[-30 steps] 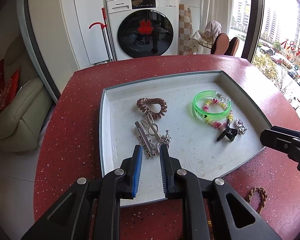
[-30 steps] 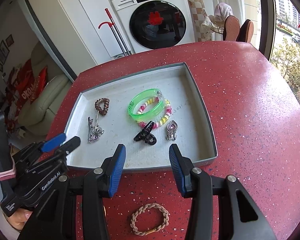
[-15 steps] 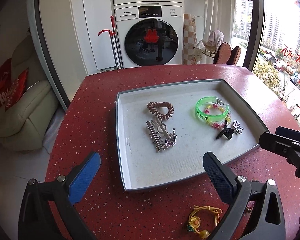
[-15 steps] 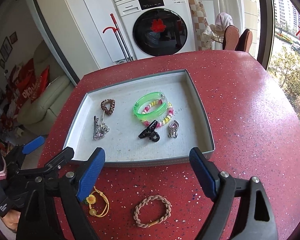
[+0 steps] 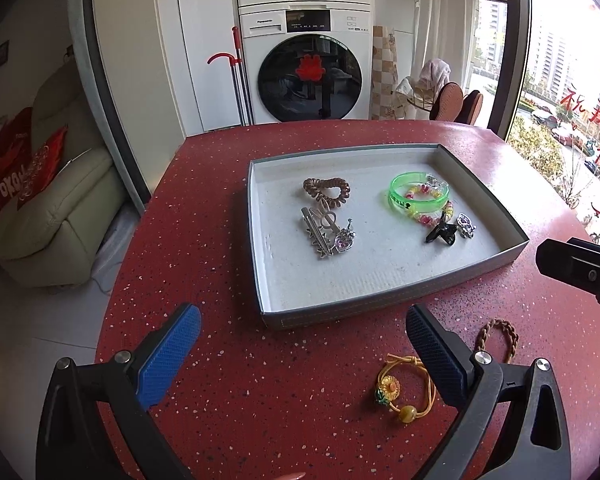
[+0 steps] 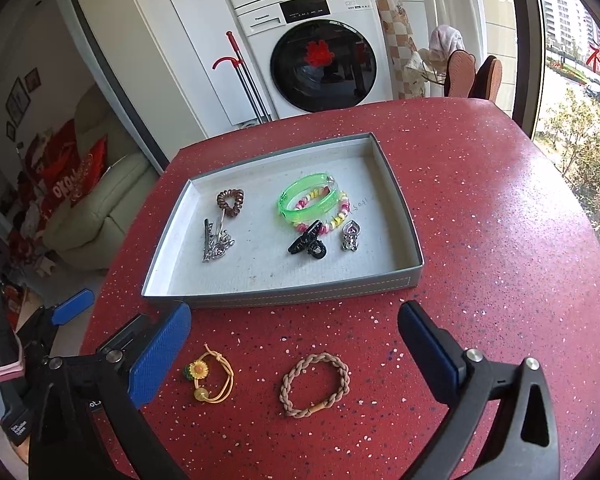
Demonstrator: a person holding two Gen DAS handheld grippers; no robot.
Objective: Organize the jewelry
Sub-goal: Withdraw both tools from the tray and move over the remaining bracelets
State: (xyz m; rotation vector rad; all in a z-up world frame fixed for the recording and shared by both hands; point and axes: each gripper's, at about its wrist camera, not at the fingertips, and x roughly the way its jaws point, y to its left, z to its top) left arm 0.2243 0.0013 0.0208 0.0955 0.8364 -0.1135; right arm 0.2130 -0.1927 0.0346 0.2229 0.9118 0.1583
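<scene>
Both claws [image 5: 302, 354] [image 6: 294, 354] gape before the tray's [image 6: 300, 294] near wall.

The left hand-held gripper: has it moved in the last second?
Yes. The left hand-held gripper has pulled back from the tray: a second ago its closed fingers reached over the near rim; now they are open, short of it, over the table.
</scene>
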